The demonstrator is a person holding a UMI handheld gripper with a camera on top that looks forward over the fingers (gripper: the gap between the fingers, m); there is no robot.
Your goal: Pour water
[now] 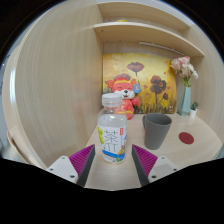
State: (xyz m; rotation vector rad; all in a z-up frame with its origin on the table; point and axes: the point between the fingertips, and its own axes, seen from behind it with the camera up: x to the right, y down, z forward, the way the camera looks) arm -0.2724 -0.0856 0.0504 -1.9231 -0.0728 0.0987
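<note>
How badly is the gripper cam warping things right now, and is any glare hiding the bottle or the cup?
Gripper view: strong fisheye, the shelf edges bow into curves; the bottle stands sharp between the open tongs, no glare masking it; the grey cup beside it is evenly lit, with only a soft shadow on the table; the stuffed toy and flower vase behind stay legible.

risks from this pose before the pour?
1. The fingers are open around the water bottle; an off-centre close could tip it.
2. The white cap looks still on, so nothing will pour yet.
3. The grey cup stands close beside the bottle; swinging in could knock it.
</note>
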